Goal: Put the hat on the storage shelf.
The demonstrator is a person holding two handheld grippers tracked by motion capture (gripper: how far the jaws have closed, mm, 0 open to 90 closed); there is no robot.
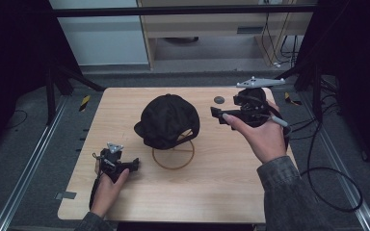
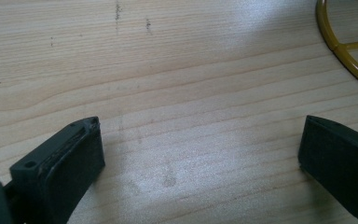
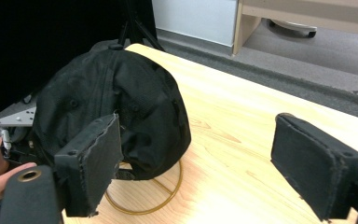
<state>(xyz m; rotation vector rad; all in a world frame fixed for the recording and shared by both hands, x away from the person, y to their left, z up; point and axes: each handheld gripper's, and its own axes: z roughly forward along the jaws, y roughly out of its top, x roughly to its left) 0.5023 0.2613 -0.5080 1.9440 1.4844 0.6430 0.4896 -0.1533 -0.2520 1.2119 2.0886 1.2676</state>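
While the black cap (image 1: 167, 119) sits on its yellow wire stand (image 1: 174, 155) at the middle of the wooden table (image 1: 221, 192), we hold both tools clear of it. Our right gripper (image 1: 218, 113) hovers just beside the cap's right flank, jaws spread wide and empty; our left gripper (image 1: 134, 165) rests low near the stand's ring, also wide and holding nothing. We judge the lift goes best if we pinch the soft fabric crown or the stiffer brim squarely, then raise straight up so the thin hoop does not tip. The cap is matte woven cloth, domed, with stitched eyelets; the stand is slim, glossy metal; the table shows pale, smooth grain.
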